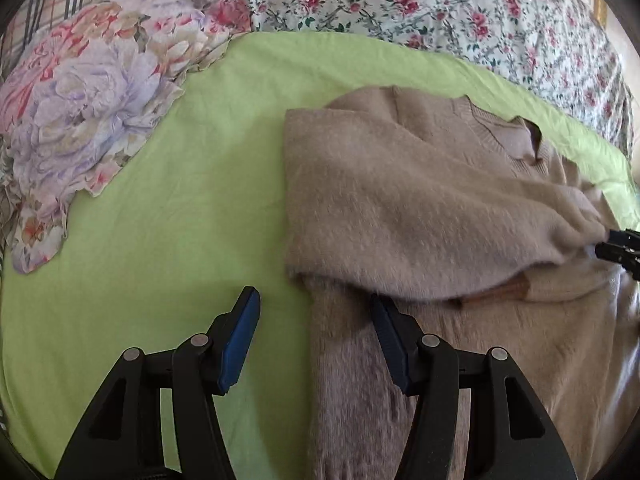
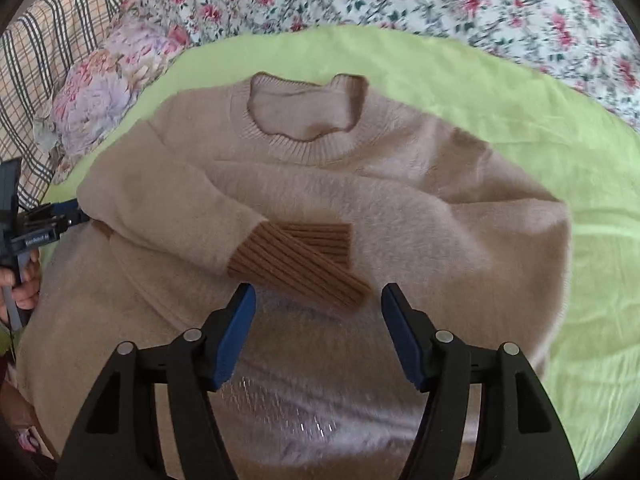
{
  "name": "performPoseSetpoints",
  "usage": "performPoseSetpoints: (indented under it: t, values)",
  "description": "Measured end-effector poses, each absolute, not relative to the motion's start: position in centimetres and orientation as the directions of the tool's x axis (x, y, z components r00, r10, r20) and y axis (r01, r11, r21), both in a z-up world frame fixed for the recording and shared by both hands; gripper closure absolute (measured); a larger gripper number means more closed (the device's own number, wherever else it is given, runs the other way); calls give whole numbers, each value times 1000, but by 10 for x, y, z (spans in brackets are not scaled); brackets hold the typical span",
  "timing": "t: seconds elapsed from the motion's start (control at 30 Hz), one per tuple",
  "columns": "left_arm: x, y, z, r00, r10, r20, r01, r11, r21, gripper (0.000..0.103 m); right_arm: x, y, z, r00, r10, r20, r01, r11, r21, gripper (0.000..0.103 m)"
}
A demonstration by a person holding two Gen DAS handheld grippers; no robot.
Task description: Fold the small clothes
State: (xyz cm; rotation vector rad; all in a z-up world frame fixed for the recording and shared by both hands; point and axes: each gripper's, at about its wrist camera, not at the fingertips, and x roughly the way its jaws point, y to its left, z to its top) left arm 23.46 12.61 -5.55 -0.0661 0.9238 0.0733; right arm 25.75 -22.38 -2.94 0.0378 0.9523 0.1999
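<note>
A beige fuzzy sweater point(image 2: 400, 208) lies flat on a green sheet point(image 2: 580, 184), neck opening away from me. Both sleeves are folded across the chest, their brown ribbed cuffs point(image 2: 296, 260) overlapping near the middle. My right gripper point(image 2: 318, 308) is open and empty just above the sweater's body, right in front of the cuffs. My left gripper point(image 1: 316, 312) is open and empty at the sweater's left edge, one finger over the sheet and one over the fabric. The sweater point(image 1: 400, 200) shows from the side in the left wrist view. The left gripper also shows in the right wrist view point(image 2: 76, 210).
A floral pillow point(image 1: 80, 112) lies at the sheet's left. A flowered quilt point(image 1: 400, 0) runs along the back. A checked cloth point(image 2: 48, 60) lies at the far left. The green sheet point(image 1: 180, 200) spreads left of the sweater.
</note>
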Motion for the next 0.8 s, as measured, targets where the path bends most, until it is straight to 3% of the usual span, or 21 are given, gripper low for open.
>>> performPoseSetpoints:
  t: [0.07,0.1,0.23,0.47,0.57,0.7,0.8]
  values:
    - [240,126,-55,601,52,-798,-104,994,-14,45,256,-228,-22,586,245,-772,-162,969,185,84]
    - [244,125,-55,599,59,-798,-114,993,-13,45,253,-232,-16,599,266,-756,-160,964,212,97]
    - [251,126,-52,606,68,-793,-137,990,-19,45,226,-250,14,656,357,-665,-168,928,332,98]
    - [251,118,-51,611,90,-787,-153,988,-6,45,193,-301,48,699,398,-595,-34,849,528,98]
    - [252,114,-55,604,82,-793,-139,990,-3,43,201,-328,30,672,279,-686,115,876,468,98]
    - [249,109,-54,612,147,-777,-170,984,52,44,216,-329,-5,598,229,-768,191,890,415,98]
    - [245,127,-57,592,81,-802,-217,974,-62,44,218,-323,-18,585,222,-780,199,893,403,98]
